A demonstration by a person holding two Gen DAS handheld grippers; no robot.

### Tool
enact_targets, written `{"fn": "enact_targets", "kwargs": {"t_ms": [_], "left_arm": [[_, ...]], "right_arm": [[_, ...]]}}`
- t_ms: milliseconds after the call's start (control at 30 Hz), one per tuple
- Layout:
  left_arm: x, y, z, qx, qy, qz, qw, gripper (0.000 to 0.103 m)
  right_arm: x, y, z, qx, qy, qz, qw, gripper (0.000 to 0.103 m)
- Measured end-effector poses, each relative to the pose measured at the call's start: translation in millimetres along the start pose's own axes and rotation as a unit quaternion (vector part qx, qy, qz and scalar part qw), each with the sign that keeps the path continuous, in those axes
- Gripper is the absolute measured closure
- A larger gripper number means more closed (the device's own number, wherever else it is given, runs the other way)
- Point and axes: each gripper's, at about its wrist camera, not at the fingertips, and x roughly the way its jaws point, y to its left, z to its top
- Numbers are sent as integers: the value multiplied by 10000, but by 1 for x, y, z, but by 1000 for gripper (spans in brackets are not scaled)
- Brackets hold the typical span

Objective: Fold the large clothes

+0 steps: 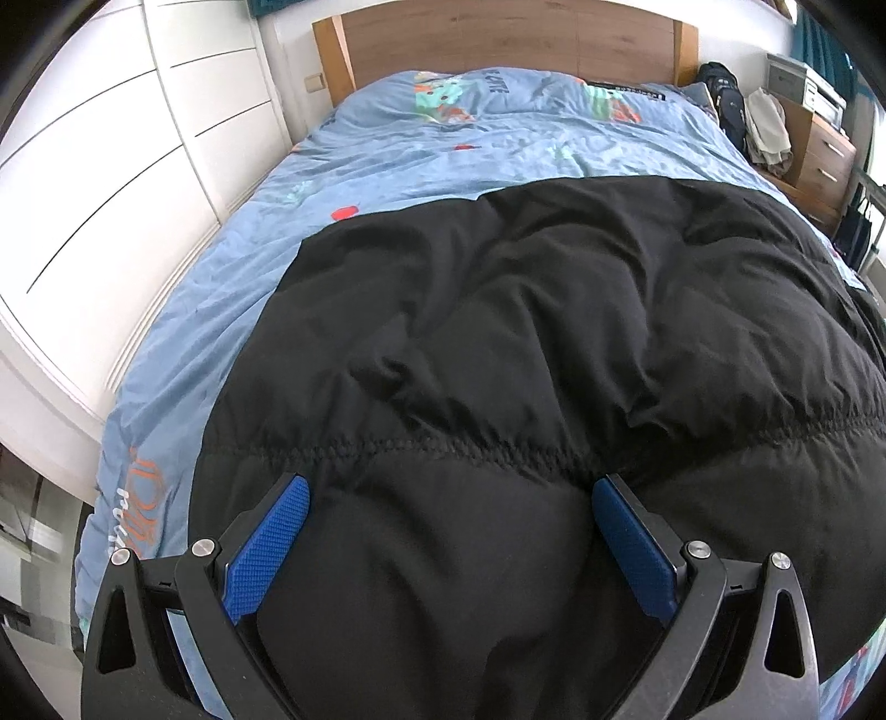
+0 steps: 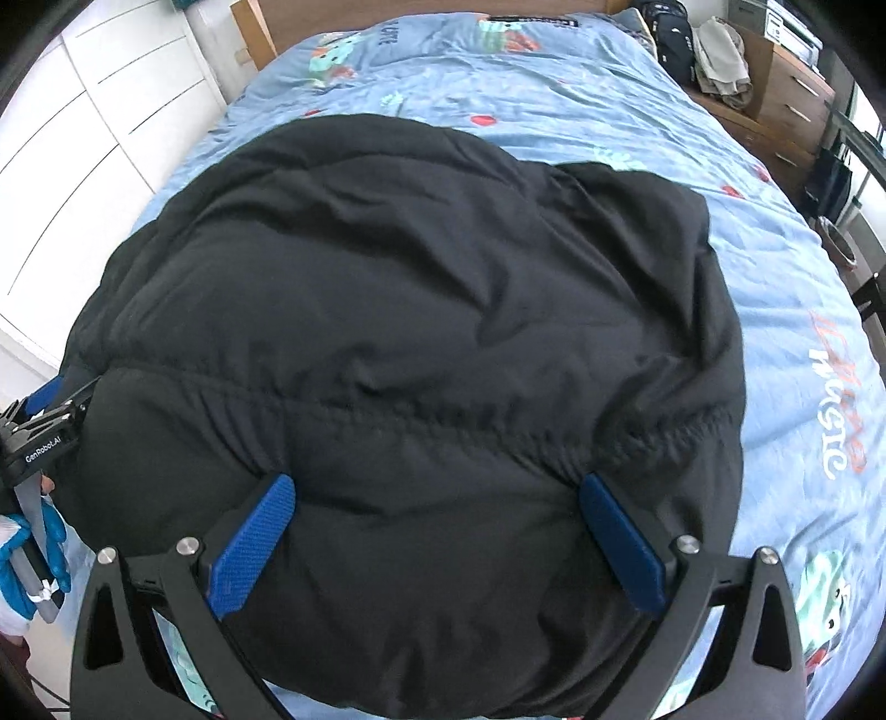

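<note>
The left gripper (image 1: pixel 449 490), a black two-finger tool with blue textured pads (image 1: pixel 631 545), stood wide open over the near hem of a black quilted puffer jacket (image 1: pixel 542 332), its jaws straddling the padded fabric without pinching any of it. The right gripper (image 2: pixel 434 487), of the same build, was spread just as wide above the same hem and held nothing. In the right wrist view the left gripper showed at the far left edge against the jacket's side, with a blue-gloved hand (image 2: pixel 33 559) just below it.

A stitched seam (image 2: pixel 387 421) crossed the jacket just beyond both sets of fingertips. The jacket lay spread flat on a light blue duvet with cartoon prints (image 1: pixel 387 160), covering the near part of the bed. Beyond it rose a wooden headboard (image 1: pixel 498 39). White panelled wardrobe doors (image 1: pixel 111 166) ran along the left, and a wooden chest of drawers (image 1: pixel 825 160) stood to the right, with a dark backpack (image 1: pixel 722 105) near it.
</note>
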Motion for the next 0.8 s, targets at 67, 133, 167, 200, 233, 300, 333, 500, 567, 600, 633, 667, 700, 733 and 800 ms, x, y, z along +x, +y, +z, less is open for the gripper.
{"fn": "enact_targets", "kwargs": {"t_ms": [67, 133, 167, 200, 233, 300, 333, 500, 567, 600, 633, 667, 700, 733, 800], "left_arm": [[0, 0, -1, 11, -10, 2, 10000, 2], [1, -1, -3, 45, -32, 19, 10000, 2], [1, -2, -5, 71, -44, 28, 10000, 2], [1, -2, -6, 90, -49, 35, 9999, 2], [1, -2, -7, 114, -55, 44, 9999, 2], [0, -3, -9, 144, -67, 28, 9999, 2], [0, -2, -11, 155, -73, -10, 9999, 2], [-1, 6, -23, 344, 93, -245, 9991, 1], [-1, 15, -24, 364, 247, -301, 9986, 1], [-3, 17, -24, 359, 268, -311, 9985, 1], [-6, 22, -25, 352, 253, -321, 9985, 1], [-10, 25, -26, 358, 204, -292, 9987, 1], [-16, 30, -26, 366, 130, -253, 9989, 1], [-21, 35, -25, 334, 63, -230, 9992, 1], [-28, 48, -23, 141, 0, -274, 9995, 1]], "right_arm": [[0, -2, -3, -5, 3, -32, 10000, 0], [-1, -6, -6, 2, 1, -64, 10000, 0], [-1, -8, -8, 14, -2, -88, 10000, 0], [-2, -10, -9, 35, -5, -113, 9999, 0], [-3, -10, -11, 54, -6, -128, 9999, 0], [-3, -18, -13, 112, 0, -154, 9998, 0], [-4, -22, -13, 133, 11, -165, 9998, 0], [-12, -51, -22, 268, 140, -247, 9992, 0], [-17, -70, -25, 415, 218, -322, 9984, 0], [-19, -80, -27, 508, 255, -350, 9978, 0], [-21, -87, -28, 580, 279, -358, 9973, 0], [-25, -99, -30, 693, 295, -362, 9965, 0], [-29, -106, -30, 734, 291, -411, 9960, 0], [-34, -113, -30, 744, 265, -446, 9959, 0], [-43, -124, -28, 775, 207, -474, 9956, 0]]}}
